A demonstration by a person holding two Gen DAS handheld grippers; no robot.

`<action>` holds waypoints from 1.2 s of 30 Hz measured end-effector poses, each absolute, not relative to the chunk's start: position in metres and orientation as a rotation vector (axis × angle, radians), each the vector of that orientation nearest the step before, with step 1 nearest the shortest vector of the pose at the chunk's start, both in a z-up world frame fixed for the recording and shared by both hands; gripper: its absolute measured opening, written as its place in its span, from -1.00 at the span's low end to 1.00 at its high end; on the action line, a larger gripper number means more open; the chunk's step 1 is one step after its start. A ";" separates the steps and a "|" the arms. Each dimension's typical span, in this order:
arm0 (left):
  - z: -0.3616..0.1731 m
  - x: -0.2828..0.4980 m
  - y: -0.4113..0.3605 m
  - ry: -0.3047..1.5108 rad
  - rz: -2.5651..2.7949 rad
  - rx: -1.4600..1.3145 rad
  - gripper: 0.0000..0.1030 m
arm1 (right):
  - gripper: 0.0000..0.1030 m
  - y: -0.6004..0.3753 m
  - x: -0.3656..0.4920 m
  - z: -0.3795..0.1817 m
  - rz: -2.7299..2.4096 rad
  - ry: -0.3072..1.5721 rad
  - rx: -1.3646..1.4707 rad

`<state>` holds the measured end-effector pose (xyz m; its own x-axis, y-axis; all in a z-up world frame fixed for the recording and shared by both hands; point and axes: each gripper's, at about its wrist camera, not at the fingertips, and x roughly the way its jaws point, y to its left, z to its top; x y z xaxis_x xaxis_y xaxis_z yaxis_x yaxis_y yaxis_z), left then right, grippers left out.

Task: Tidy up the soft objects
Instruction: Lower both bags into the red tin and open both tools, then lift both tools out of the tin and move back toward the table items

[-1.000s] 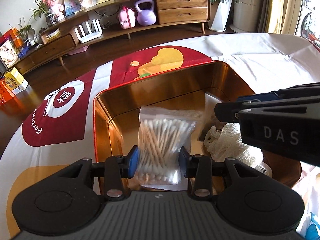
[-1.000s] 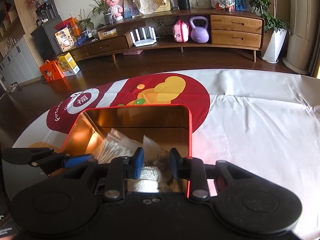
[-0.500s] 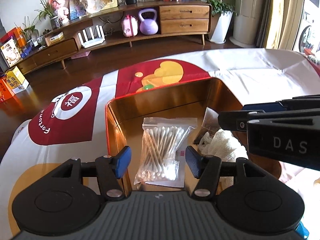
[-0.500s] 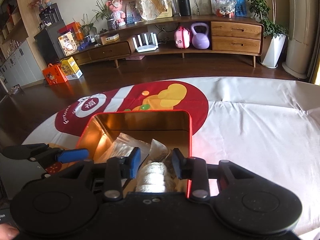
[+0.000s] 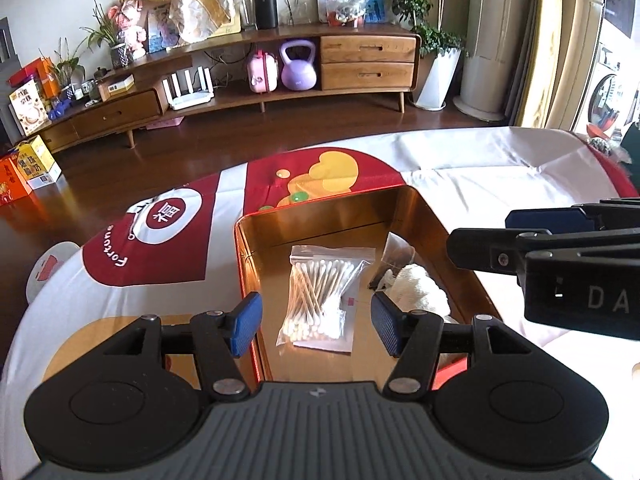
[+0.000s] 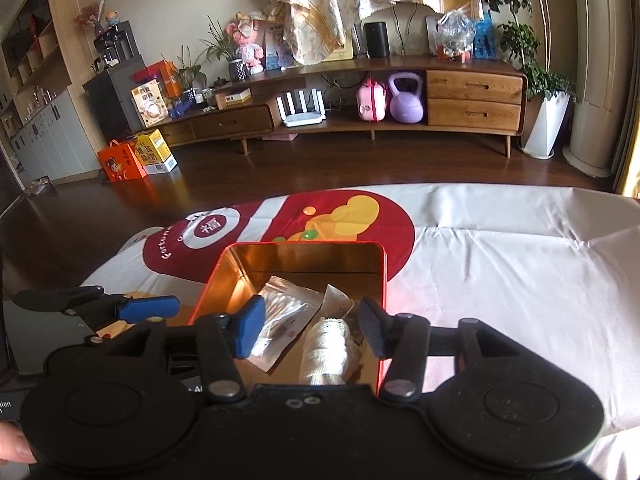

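The left gripper (image 5: 316,322) hangs with its blue-padded fingers apart and empty over the clear zip bag of cotton swabs (image 5: 320,292), which lies flat on the floor of the red-rimmed, gold-lined metal tin (image 5: 316,222). The right gripper (image 6: 310,326) is opening, its fingers clear of the white knitted cloth roll (image 6: 326,350) below. The slick bag could slide, the loose knit could snag a finger pad, and the tin could skid on the glossy red-and-white counter cloth (image 6: 500,272) beyond.
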<state>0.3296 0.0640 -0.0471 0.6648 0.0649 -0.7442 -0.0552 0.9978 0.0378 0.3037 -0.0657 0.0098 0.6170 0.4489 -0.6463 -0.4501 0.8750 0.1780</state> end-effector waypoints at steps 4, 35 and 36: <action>-0.035 0.315 0.063 0.825 0.061 0.003 0.15 | 0.19 -0.072 0.290 0.019 0.519 0.726 -0.002; 0.006 0.189 0.055 0.738 -0.019 -0.075 0.26 | 0.80 -0.108 0.176 0.047 0.597 0.626 0.056; 0.005 0.186 0.054 0.736 -0.021 -0.081 0.27 | 0.82 -0.109 0.173 0.048 0.602 0.622 0.064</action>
